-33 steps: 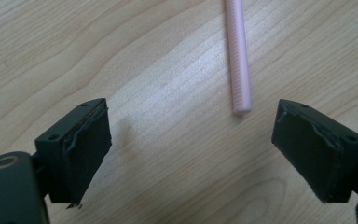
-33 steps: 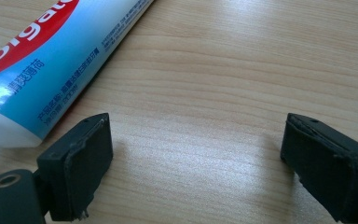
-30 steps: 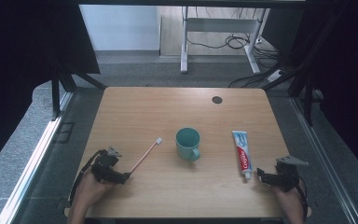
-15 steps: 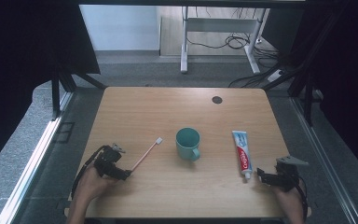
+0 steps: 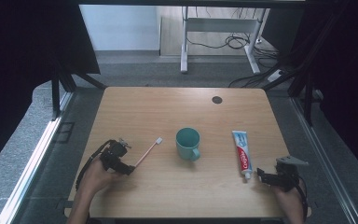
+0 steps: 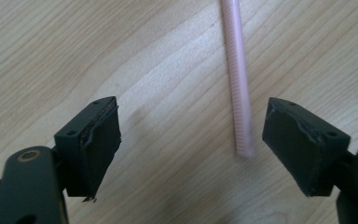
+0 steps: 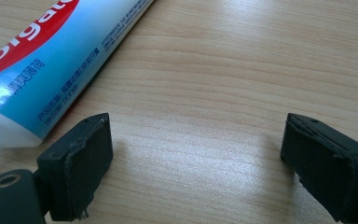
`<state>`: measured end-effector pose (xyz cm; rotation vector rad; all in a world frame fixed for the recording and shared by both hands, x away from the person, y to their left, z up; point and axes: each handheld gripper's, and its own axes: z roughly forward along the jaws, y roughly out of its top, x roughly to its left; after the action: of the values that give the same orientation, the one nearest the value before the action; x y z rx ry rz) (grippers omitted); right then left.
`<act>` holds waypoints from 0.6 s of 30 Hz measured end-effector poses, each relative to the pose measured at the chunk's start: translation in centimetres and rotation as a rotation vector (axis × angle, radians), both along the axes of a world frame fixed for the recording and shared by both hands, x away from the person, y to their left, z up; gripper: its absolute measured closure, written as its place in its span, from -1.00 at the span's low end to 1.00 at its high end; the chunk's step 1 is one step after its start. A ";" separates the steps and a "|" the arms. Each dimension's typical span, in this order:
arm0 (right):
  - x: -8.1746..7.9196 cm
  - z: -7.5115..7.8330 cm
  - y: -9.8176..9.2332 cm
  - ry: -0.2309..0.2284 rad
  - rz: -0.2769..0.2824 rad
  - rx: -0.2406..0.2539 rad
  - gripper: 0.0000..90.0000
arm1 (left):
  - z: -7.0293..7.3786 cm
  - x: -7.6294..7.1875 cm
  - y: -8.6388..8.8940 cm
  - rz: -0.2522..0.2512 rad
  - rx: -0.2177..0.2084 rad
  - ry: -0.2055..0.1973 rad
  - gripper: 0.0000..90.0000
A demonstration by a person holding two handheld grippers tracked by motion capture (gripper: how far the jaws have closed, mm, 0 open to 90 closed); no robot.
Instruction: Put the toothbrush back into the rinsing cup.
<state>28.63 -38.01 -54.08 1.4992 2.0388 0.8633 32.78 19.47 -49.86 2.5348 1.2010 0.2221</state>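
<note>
Nothing is lifted yet — the left gripper point(image 6: 186, 140) has just been narrowing its jaws around the pink toothbrush point(image 6: 239, 93) handle, pads not touching. The right gripper point(image 7: 200, 163) stands released, toothpaste tube point(image 7: 46, 60) just beside its left jaw; the grasp and carry to the teal mug point(image 5: 188, 143) probably remain.

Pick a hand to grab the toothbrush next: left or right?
Left. The toothbrush handle end already lies between the open left hand-held gripper jaws; the right hand-held gripper sits by the toothpaste.
</note>
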 end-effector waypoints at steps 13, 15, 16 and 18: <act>0.0 0.0 0.0 0.000 0.001 -0.001 -0.81 | 0.5 2.6 -1.9 -0.040 0.028 0.076 -0.22; 0.0 0.0 0.0 0.000 0.001 -0.001 -0.81 | 0.5 2.8 -2.1 -0.044 0.031 0.080 -0.20; 0.0 0.0 0.0 -0.001 0.001 -0.001 -0.81 | 0.6 3.0 -2.3 -0.048 0.033 0.083 -0.16; 0.0 0.0 0.0 0.000 0.002 -0.001 -0.81 | 0.7 3.4 -2.7 -0.054 0.043 0.087 -0.15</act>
<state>28.63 -38.03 -54.08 1.4967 2.0403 0.8629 36.14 16.78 -49.17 2.6349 1.1690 0.1268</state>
